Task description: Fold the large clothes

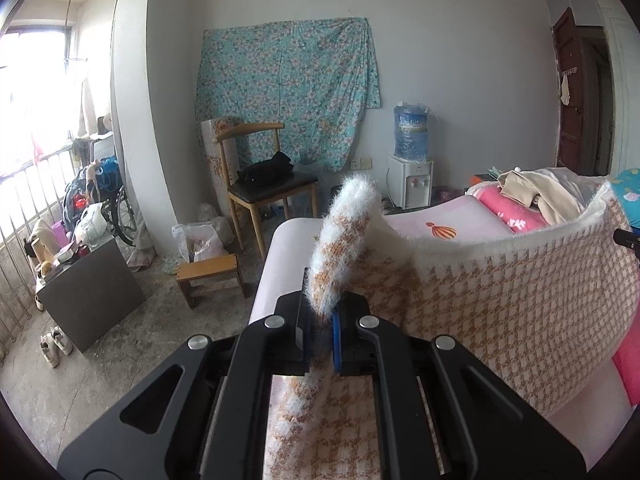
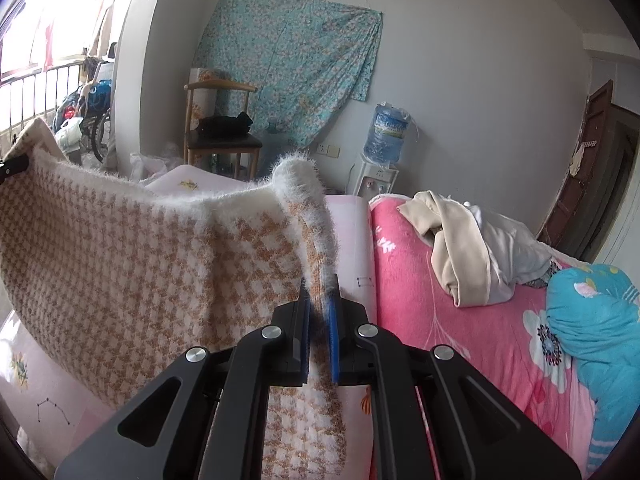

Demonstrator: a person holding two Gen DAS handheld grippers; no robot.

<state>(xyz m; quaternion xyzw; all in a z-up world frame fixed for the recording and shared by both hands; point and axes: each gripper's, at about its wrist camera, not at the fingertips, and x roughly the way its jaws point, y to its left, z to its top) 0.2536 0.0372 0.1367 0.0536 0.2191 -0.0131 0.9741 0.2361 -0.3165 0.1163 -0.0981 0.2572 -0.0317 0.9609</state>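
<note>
Plainly, early stage: no fold visible yet; all folds left, as you'd judge it.
Left hand-held gripper [image 1: 320, 330]: jaws narrowed, pinching a fuzzy edge of the houndstooth garment [image 1: 500, 300].
Right hand-held gripper [image 2: 319, 334]: likewise clamped on the opposite edge.
Garment: stretched between your two grips, lifted, sagging over the pink bed [image 2: 460, 320].
Beyond: clothes pile [image 2: 472, 248], chair [image 1: 264, 184].
</note>
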